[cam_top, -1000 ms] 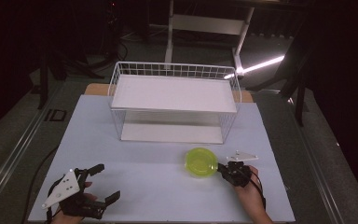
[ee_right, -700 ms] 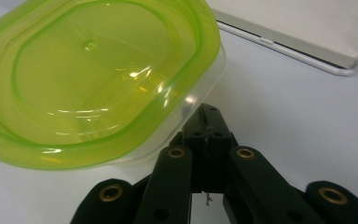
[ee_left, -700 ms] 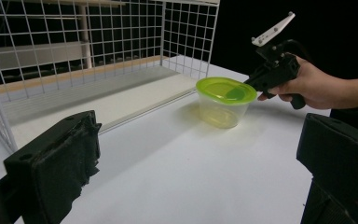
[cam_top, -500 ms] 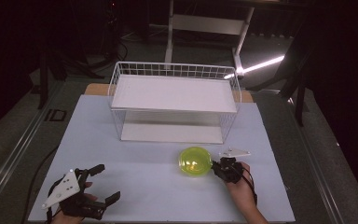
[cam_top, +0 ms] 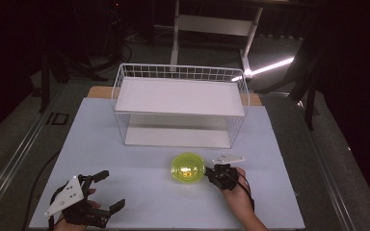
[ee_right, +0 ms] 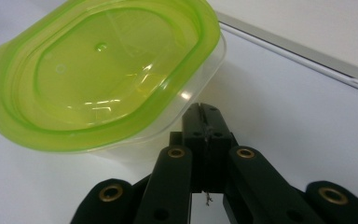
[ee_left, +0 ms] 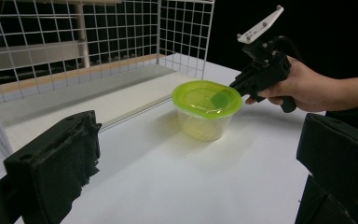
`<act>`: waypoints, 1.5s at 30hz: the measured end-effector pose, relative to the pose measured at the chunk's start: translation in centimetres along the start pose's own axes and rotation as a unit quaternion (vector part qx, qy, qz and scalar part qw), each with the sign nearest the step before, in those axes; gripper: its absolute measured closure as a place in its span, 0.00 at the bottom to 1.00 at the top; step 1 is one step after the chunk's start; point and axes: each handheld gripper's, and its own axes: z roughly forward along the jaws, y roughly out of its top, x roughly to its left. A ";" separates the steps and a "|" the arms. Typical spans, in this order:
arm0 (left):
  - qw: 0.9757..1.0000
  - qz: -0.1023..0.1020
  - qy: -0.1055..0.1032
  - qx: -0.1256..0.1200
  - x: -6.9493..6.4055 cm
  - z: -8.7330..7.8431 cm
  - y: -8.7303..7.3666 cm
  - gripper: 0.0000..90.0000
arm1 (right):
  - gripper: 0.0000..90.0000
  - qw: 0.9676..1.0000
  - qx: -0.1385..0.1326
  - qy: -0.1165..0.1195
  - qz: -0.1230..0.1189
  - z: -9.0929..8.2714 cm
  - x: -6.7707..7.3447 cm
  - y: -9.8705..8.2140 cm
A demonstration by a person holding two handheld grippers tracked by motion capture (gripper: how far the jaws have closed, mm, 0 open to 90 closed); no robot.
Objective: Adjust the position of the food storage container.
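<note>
Green-lidded tub sitting on the white table, just in front of the wire rack, lid on. Right gripper pinched closed, tips right against the tub's wall, gripping nothing. Left gripper spread wide, well off. Looks early-ish; no telling the goal.

White wire rack on pale table — dark surroundings.
</note>
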 end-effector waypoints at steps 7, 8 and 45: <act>1.000 -0.001 0.000 0.001 0.0 0.0 0.0 0.00 | 1.00 1.000 0.002 0.015 -0.007 0.6 1.2 0.4; 1.000 -0.001 0.001 0.001 0.0 0.0 0.0 0.00 | 1.00 1.000 0.004 0.019 -0.007 0.7 1.3 0.5; 1.000 -0.003 -0.003 0.009 0.1 0.6 -0.2 0.00 | 0.50 0.998 -0.060 0.010 -0.022 -4.5 1.7 1.5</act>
